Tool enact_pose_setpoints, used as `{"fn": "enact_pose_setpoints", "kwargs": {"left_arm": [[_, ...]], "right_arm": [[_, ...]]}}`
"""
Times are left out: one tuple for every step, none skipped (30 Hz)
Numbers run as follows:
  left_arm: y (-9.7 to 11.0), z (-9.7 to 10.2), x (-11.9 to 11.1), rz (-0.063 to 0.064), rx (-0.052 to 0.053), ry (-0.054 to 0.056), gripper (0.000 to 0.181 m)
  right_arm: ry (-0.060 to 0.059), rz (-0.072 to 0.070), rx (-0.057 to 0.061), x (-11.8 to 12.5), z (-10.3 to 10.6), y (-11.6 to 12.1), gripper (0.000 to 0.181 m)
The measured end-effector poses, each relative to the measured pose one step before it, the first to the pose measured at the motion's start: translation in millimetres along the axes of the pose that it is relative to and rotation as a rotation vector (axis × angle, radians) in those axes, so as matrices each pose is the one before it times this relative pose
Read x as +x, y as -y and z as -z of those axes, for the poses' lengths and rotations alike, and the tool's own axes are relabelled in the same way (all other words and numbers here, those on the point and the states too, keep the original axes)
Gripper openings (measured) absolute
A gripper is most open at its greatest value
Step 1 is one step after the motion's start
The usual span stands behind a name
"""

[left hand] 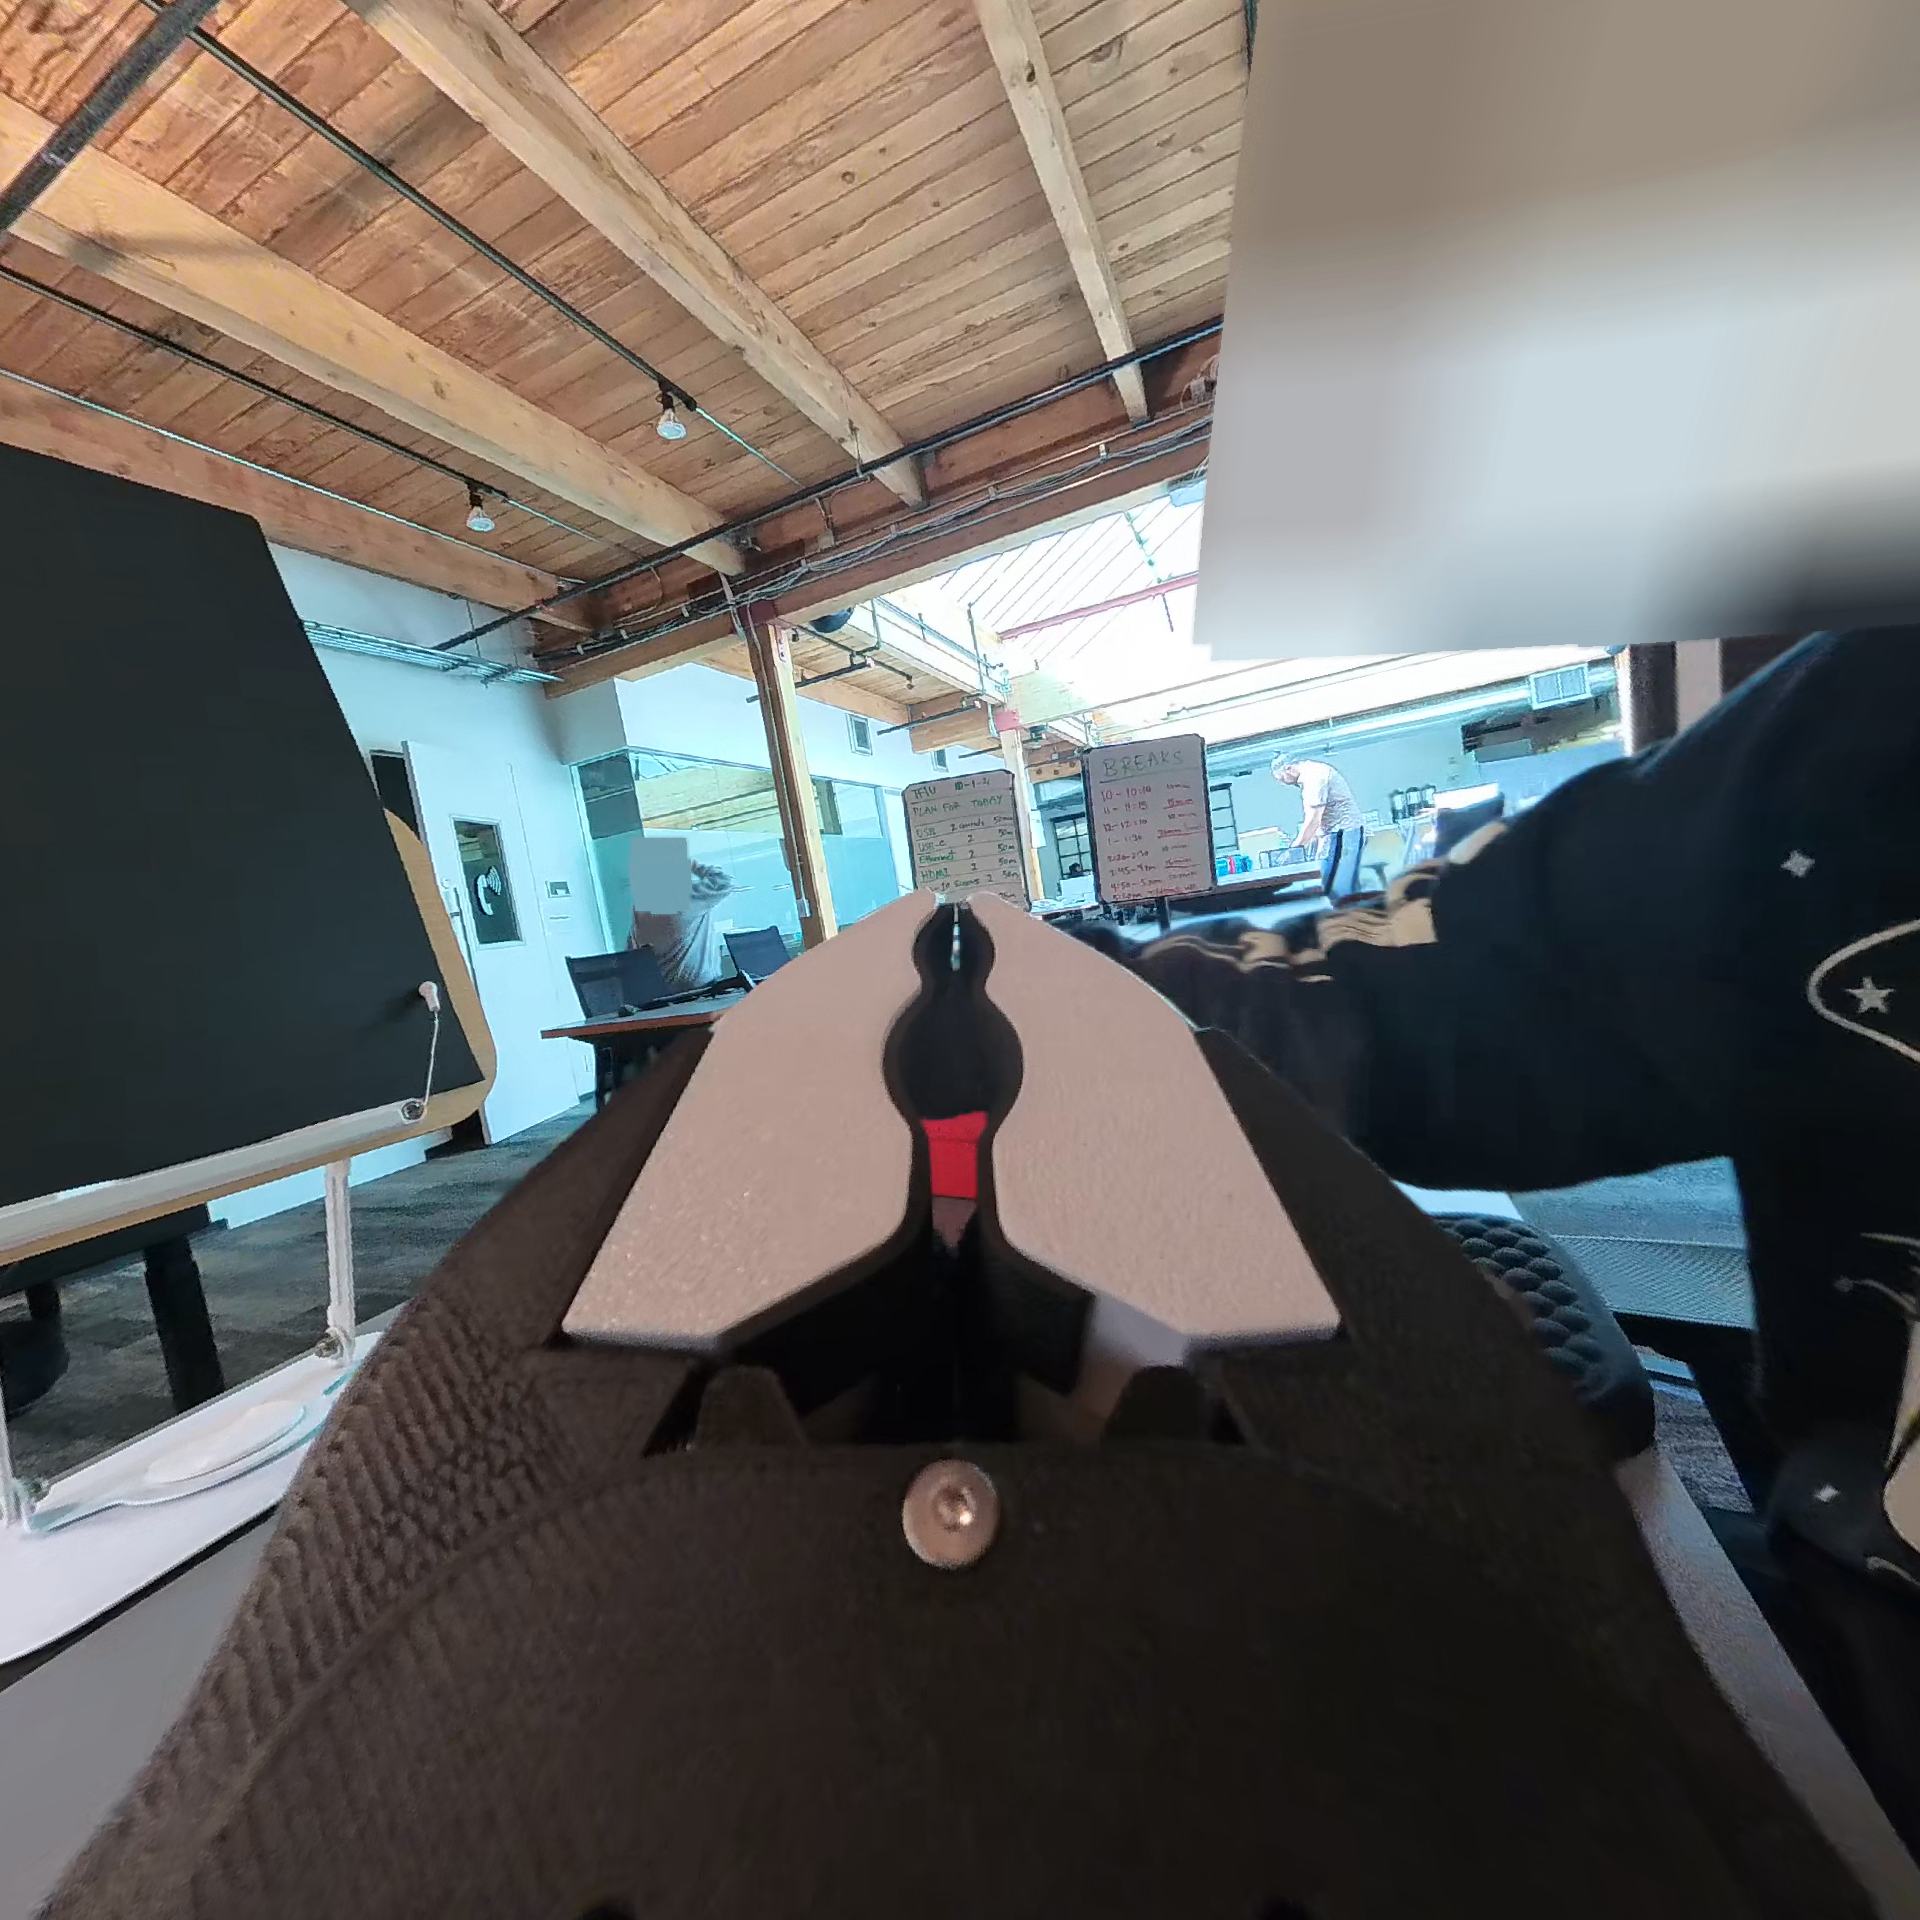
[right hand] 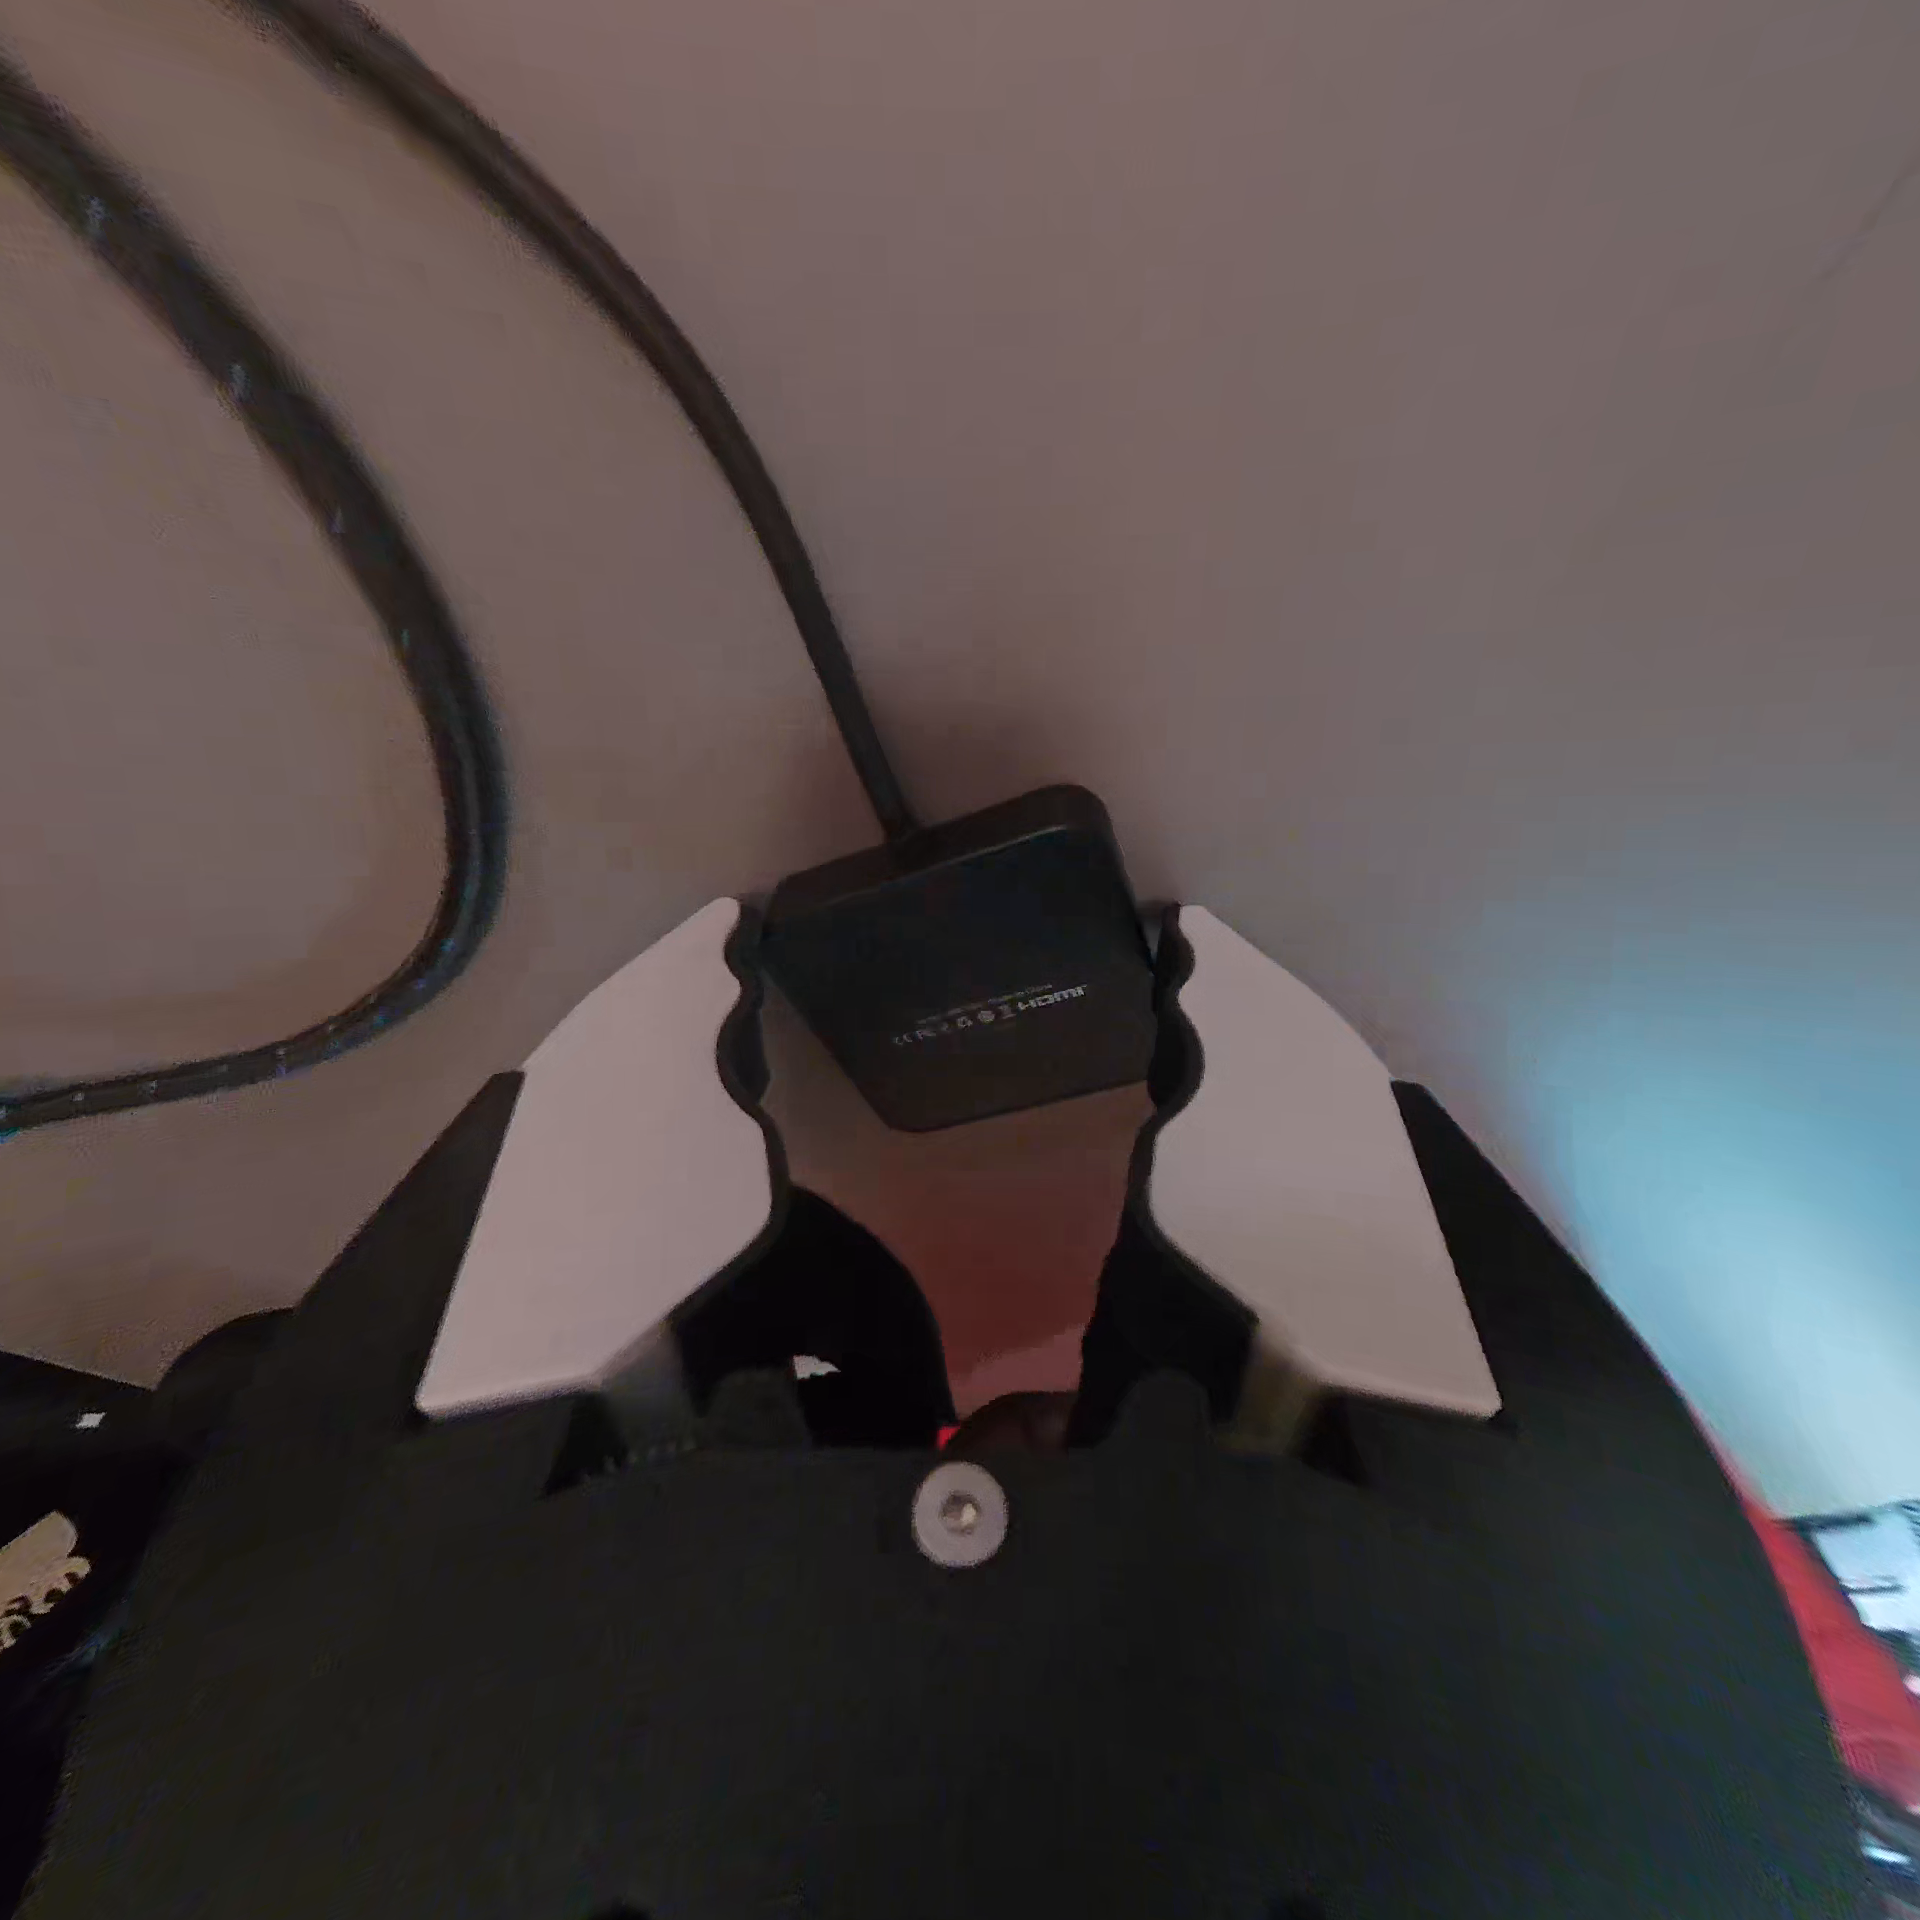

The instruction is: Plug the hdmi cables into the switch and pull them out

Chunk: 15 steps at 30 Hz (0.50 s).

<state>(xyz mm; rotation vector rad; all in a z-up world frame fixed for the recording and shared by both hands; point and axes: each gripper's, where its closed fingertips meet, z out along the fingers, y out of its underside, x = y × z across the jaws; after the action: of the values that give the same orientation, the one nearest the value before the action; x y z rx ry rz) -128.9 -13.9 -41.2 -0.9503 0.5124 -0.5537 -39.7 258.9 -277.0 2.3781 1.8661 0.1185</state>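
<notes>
In the left wrist view, a black panel [left hand: 156, 831] on a clear stand fills the left of the frame, the left tool [left hand: 954, 914] sits at centre with its fingers pressed together on nothing and aimed out over an office, and a dark patterned sleeve [left hand: 1621, 987] crosses the right. In the right wrist view, a braided black cable [right hand: 343, 499] loops down the left of the frame over the pale tabletop [right hand: 1351, 416]; at centre the right tool [right hand: 956, 920] stands spread apart around the black HDMI switch [right hand: 966, 987] (whether the fingers touch it, I cannot tell), whose own thinner lead [right hand: 727, 436] runs toward the upper left.
</notes>
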Motion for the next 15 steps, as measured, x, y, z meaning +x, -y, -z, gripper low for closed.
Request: {"fn": "enact_pose_setpoints", "kwargs": {"left_arm": [[0.04, -0.1, 0.34, 0.001, 0.0005, -0.0015, 0.0], [0.23, -0.03, 0.37, 0.001, 0.0012, -0.0007, 0.0], [0.32, 0.17, 0.26, -0.0001, 0.001, -0.0001, 0.0], [0.52, 0.32, 0.09, -0.0017, 0.0008, 0.0017, 0.001], [0.63, 0.33, -0.17, -0.0025, 0.0015, 0.0027, 0.001], [0.8, 0.54, -0.47, -0.0013, 0.0028, 0.0035, 0.001], [0.72, 0.56, -0.57, 0.001, 0.0039, 0.0036, 0.001], [0.43, 0.45, -0.71, 0.0029, 0.0036, 0.0033, 0.001], [0.1, 0.31, -0.61, 0.0033, 0.0021, 0.0029, 0.001], [-0.01, 0.22, -0.56, 0.0022, 0.0009, 0.003, 0.001], [-0.13, 0.16, -0.44, 0.0007, 0.0008, 0.0036, 0.001], [-0.07, 0.03, -0.67, -0.0002, 0.001, 0.0042, 0.001], [-0.25, 0.21, -0.73, 0.0004, 0.0007, 0.0046, 0.001], [-0.51, 0.0, -0.82, 0.0019, -0.0005, 0.0041, 0.001], [-0.98, -0.08, -0.68, 0.0032, -0.0028, 0.0029, 0.001]], "right_arm": [[0.0031, -0.0261, 0.0194, -6.8, -1.76, -12.13, 0.073], [0.0034, -0.0367, 0.0199, -6.41, -1.58, -12.77, 0.073], [0.0017, -0.0263, 0.0225, -6.41, -1.33, -13.06, 0.073], [0.0006, -0.0077, 0.0312, -6.91, -0.92, -12.6, 0.07], [0.0002, -0.0025, 0.037, -7.08, -0.47, -11.03, 0.068], [-0.0006, -0.0029, 0.032, -6.6, -0.13, -10.54, 0.069], [-0.0003, 0.0067, 0.0221, -5.74, 0.17, -9.93, 0.069], [0.0039, 0.0159, 0.018, -5.56, 0.56, -8.43, 0.07], [0.0123, 0.0108, 0.0347, -6.2, 1.9, -4.34, 0.073], [0.0025, 0.0123, 0.0731, -5.32, 5.25, 2.53, 0.075], [-0.0098, 0.0332, 0.1001, -5.34, 8.83, 7.67, 0.075], [0.0016, 0.0702, 0.1168, -9.84, 10.93, 11.75, 0.074], [0.0229, 0.0998, 0.1327, -15.72, 10.84, 16.23, 0.074], [0.0683, 0.113, 0.1358, -24.11, 8.06, 18.21, 0.072], [0.131, 0.1207, 0.1071, -33.38, 2.99, 15.57, 0.07]]}}
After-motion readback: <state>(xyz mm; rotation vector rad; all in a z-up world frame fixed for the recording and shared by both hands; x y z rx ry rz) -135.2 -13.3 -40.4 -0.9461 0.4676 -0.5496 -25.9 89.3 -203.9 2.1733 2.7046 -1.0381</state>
